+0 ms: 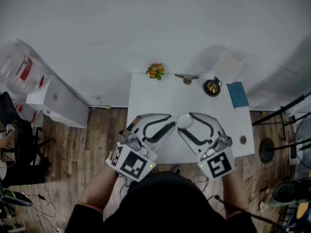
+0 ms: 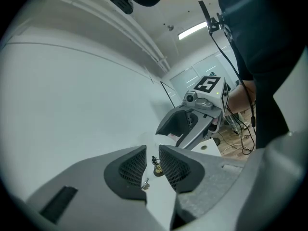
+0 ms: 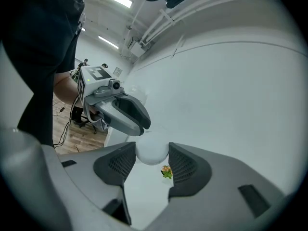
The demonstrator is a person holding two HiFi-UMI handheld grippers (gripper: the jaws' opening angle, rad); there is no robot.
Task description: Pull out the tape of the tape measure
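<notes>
While the white round tape measure sits clamped between the pads of the right gripper, it is held up over the near part of the white table. Whether any tape is drawn out cannot be told. The left gripper points toward it from just beside, its jaws only a narrow slit apart, and through that slit only the tabletop shows. Along the table's far edge stand a small orange-flowered plant, a brass bell and a flat teal rectangle.
</notes>
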